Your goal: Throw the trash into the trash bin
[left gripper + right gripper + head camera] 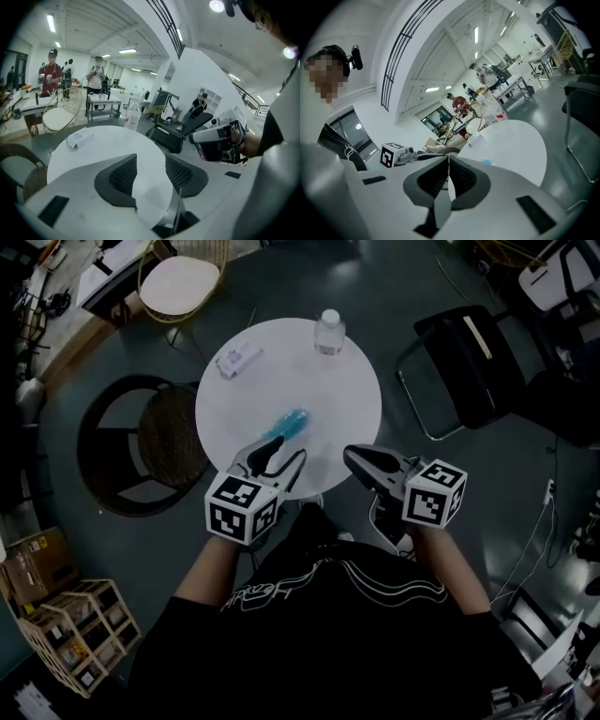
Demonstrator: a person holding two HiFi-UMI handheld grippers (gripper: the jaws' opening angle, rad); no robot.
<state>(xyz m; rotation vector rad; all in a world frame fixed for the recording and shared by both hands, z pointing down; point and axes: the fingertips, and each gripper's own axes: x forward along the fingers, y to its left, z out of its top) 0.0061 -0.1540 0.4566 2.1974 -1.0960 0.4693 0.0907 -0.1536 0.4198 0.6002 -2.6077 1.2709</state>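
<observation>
Writing: nothing we can read. Both gripper cubes carry black-and-white square markers. The white script on the person's black shirt (337, 634) and the label on the cardboard box (37, 563) are too small to make out.

Trash: the blue plastic piece (287, 422) lies near the middle of the round white table (347, 399). It sits just ahead of the left gripper (286, 448) tips, not between them. We see the left jaws released and apart, with only bare tabletop in the gap. The right gripper (349, 452) is at the table's near edge, right of the blue piece and apart from it, jaws clenched together on nothing. The white packet (238, 360) is at the far left of the table. The clear bottle (329, 332) stands upright at the far edge. Both are well away from either gripper.
</observation>
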